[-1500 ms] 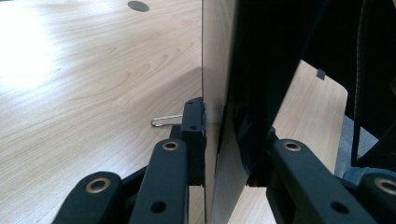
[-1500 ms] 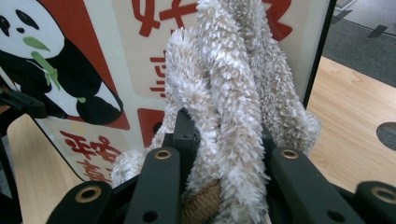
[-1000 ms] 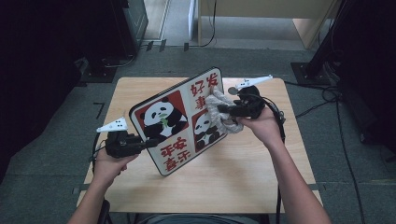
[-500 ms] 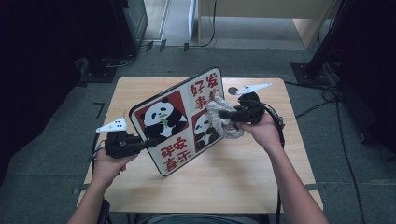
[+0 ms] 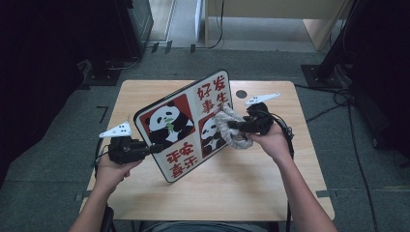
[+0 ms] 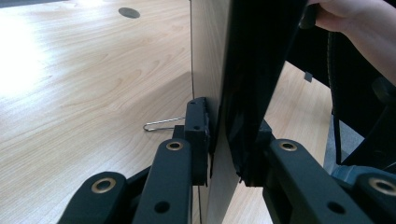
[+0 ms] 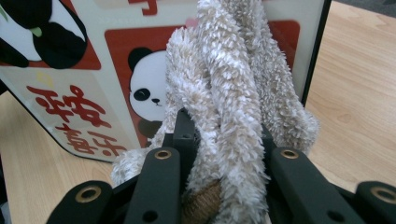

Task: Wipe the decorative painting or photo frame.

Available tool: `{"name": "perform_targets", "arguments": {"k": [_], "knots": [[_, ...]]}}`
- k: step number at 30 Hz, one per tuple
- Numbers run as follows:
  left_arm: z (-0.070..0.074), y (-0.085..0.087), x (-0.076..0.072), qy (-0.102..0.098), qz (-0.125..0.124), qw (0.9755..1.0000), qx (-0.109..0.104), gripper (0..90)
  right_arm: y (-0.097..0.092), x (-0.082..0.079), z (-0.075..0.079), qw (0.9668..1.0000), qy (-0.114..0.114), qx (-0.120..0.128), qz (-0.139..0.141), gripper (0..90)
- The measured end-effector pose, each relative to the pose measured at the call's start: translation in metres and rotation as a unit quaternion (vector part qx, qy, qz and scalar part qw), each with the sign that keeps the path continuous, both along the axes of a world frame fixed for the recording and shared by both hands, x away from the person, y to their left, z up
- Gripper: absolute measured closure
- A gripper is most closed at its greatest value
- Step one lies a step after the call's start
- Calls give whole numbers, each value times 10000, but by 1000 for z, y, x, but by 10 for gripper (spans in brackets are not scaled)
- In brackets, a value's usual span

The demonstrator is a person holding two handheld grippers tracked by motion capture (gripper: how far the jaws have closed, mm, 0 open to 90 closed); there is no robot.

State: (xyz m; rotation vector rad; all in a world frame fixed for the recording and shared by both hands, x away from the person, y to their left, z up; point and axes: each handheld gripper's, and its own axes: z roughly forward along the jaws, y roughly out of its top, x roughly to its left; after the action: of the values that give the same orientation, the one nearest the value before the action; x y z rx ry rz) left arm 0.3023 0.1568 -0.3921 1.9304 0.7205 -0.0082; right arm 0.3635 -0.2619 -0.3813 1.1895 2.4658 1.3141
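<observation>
From the high view I see the panda board [image 5: 186, 126] tilted up on its lower edge over the middle of the wooden table [image 5: 270, 188], printed face toward me, with red characters and two panda panels. My left gripper [image 5: 153, 149] comes in at about 8 o'clock of the board and clamps its lower-left edge; my right gripper [image 5: 233, 124] sits at about 3 o'clock of the board, pressing a fluffy beige cloth [image 5: 231, 131] against the face near the smaller panda. The left gripper view gives what the top camera can't: the board [image 6: 219, 70] seen edge-on, pale back on one side and dark rim on the other, and my left gripper [image 6: 229, 140] jaws nearly fully closed with pads pressed on both faces, so a firm grip on the board. It also shows a small wire clip [image 6: 161, 124] lying on the table at about 9 o'clock of the jaws, a dark round hole [image 6: 129, 12] in the tabletop far off at 11 o'clock, and the other hand [image 6: 359, 32] at upper right. The right gripper view shows the cloth [image 7: 229, 93] bunched between my right gripper [image 7: 224, 135] jaws, shut tight on it, shaggy pile hanging over the small panda print [image 7: 147, 93] right behind it. Cloth touches the board face there.
</observation>
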Motion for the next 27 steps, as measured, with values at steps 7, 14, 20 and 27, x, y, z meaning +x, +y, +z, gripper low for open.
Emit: {"name": "perform_targets", "arguments": {"k": [7, 14, 20, 27], "knots": [[0, 0, 0, -5, -7, 10000, 5, 775, 0, -1, -9, 10000, 68, -10, -21, 731], [0, 0, 0, -28, -24, 10000, 14, 774, 0, -3, -20, 9999, 137, -44, -53, 731], [0, 0, 0, -26, -33, 10000, 1, 772, -2, -5, -29, 9998, 164, -71, -90, 730], [0, 0, 1, -41, -56, 10000, 12, 770, -1, -8, -43, 9995, 257, -70, -151, 728]]}}
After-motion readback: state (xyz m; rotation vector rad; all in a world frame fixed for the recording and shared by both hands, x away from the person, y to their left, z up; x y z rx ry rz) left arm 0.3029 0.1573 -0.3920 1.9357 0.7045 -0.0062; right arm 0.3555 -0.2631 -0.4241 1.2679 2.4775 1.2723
